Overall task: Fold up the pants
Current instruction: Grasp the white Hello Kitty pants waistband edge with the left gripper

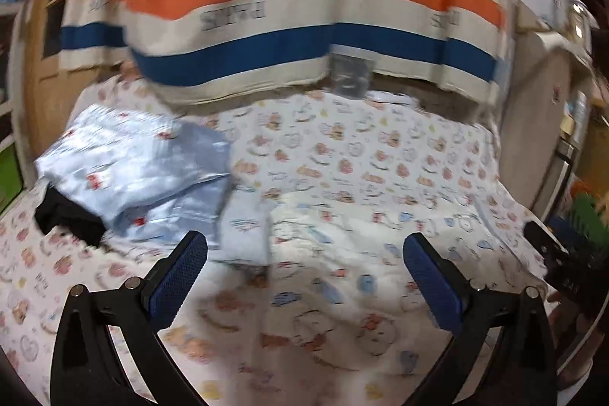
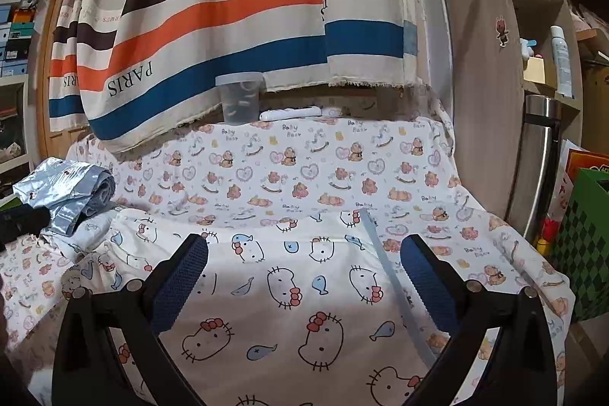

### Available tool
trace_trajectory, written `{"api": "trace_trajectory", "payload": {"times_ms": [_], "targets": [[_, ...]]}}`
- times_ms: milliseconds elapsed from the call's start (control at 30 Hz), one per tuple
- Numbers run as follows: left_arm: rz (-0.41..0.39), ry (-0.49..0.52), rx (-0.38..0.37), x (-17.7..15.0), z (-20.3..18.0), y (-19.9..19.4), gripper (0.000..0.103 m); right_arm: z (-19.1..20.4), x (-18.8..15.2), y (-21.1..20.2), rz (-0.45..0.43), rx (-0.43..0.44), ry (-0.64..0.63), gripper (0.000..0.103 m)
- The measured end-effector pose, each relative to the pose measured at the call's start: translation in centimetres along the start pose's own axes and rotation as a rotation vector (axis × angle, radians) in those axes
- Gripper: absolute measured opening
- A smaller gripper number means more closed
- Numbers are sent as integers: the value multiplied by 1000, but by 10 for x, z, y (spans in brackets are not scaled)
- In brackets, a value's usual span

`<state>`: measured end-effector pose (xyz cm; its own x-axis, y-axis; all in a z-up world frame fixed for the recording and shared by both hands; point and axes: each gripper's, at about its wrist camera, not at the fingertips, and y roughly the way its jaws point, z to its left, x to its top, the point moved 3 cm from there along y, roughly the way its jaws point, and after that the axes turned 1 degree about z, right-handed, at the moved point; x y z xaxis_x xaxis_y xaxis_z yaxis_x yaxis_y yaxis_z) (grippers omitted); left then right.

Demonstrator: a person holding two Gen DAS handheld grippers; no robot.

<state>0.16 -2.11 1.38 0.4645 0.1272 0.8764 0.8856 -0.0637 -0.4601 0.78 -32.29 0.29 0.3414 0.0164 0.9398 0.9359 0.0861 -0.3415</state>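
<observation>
Pants [image 2: 289, 303], white with a cat-face and blue fish print, lie spread flat on the near part of a bed covered by a bear-print sheet [image 2: 342, 170]. A pale blue band [image 2: 384, 265] runs along the pants from the far edge toward the near right. In the right wrist view the right gripper [image 2: 304, 276] hovers just above the pants, its blue-padded fingers [image 2: 179, 284] spread wide apart with nothing between them. The left wrist view is blurred; there the left gripper [image 1: 304, 276] is also released, jaws wide and empty, over the same white pants [image 1: 342, 253]. At the far right edge of that view a black part of the other tool [image 1: 548, 250] shows.

To the left on the bed sits a shiny light-blue garment [image 2: 64, 193], bundled, resting partly on the left end of the pants and beside a black item [image 2: 19, 219]. In the left wrist view the same light-blue garment [image 1: 133, 162] lies far left of the gripper, with the black item [image 1: 68, 215] beneath its near edge.

At the far side of the bed hangs a striped curtain [image 2: 247, 6] in cream, brown, orange and blue. A translucent cup [image 2: 239, 97] stands on the ledge below it, just beside a white flat object [image 2: 293, 113]. On the right stand a wooden shelf panel [image 2: 483, 82], a steel flask [image 2: 540, 158] and a green basket [image 2: 582, 246].
</observation>
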Motion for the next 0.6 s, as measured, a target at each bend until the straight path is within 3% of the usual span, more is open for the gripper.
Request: {"api": "trace_trajectory", "payload": {"times_ms": [133, 300, 367, 600], "targets": [[95, -52, 35, -12, 23, 14, 98, 1, 0, -1, 0, -6, -6, 102], [190, -318, -162, -34, 52, 25, 70, 5, 1, -6, 43, 39, -9, 102], [229, -360, -194, -41, 55, 31, 63, 8, 2, -13, 45, 52, -11, 102], [344, -403, -217, -58, 50, 53, 63, 18, 8, -29, 16, 45, -64, 102]]}}
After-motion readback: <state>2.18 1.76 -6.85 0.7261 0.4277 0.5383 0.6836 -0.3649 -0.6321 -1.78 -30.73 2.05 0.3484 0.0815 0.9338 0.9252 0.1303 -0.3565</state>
